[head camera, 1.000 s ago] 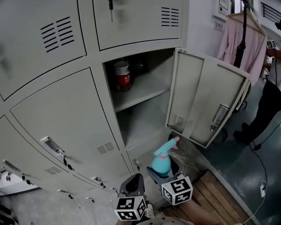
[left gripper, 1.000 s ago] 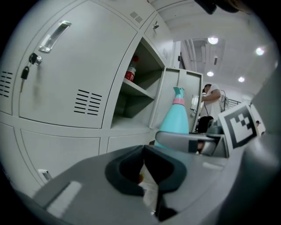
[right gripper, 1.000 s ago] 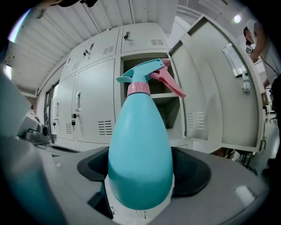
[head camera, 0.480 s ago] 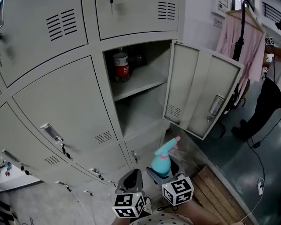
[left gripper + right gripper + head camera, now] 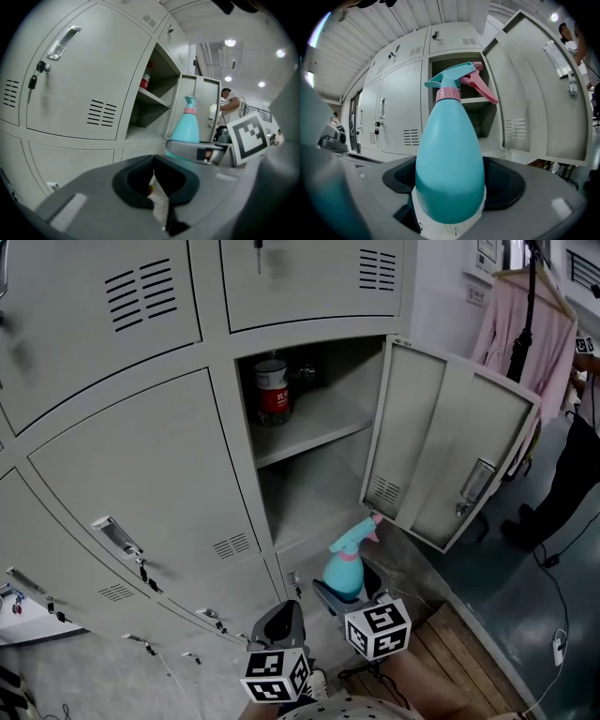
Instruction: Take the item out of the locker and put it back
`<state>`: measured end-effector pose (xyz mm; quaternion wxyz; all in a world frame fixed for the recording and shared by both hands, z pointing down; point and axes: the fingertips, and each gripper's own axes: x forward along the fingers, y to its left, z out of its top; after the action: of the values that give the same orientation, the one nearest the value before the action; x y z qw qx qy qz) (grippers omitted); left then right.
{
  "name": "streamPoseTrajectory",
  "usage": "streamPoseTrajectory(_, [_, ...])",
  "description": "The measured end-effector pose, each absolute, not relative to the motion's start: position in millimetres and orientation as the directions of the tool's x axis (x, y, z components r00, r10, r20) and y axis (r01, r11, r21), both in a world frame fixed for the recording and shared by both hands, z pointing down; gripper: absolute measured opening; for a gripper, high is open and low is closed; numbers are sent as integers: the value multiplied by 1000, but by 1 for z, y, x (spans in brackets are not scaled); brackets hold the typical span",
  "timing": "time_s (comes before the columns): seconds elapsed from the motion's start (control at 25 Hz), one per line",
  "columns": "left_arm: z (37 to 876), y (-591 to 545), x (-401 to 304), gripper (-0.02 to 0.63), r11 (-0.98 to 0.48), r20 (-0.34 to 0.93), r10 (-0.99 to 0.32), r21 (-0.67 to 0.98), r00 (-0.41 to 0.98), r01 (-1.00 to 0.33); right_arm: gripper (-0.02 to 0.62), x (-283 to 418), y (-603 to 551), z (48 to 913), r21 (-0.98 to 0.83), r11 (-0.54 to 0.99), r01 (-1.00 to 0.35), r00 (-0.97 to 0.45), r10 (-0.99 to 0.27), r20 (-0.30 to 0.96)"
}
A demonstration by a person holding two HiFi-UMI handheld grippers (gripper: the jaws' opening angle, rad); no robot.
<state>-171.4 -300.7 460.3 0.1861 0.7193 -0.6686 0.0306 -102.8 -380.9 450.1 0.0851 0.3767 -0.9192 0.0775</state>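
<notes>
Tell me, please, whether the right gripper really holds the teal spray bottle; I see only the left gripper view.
Observer: Yes. In the right gripper view the right gripper is shut on the base of the spray bottle, which stands upright.
Operator: Is it inside the locker?
Observer: No. The head view shows it held outside, lower than the open compartment and in front of it.
Operator: What lies beyond the open door?
Observer: Past the door, a pink garment hangs on a hanger.
</notes>
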Motion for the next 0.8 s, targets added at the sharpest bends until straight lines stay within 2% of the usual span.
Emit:
streamPoseTrajectory(0.48, [465,-352,-202,8,-31,307,-946,227,102,-973,417,-163,-509,433,-41,688,-724,-683,-709,175])
streamPoseTrajectory(0.8, [471,-370,-206,8,-50,320,-939,233,126,-971,417,-185,-544,444,-23,663,-748,-655,-733,183])
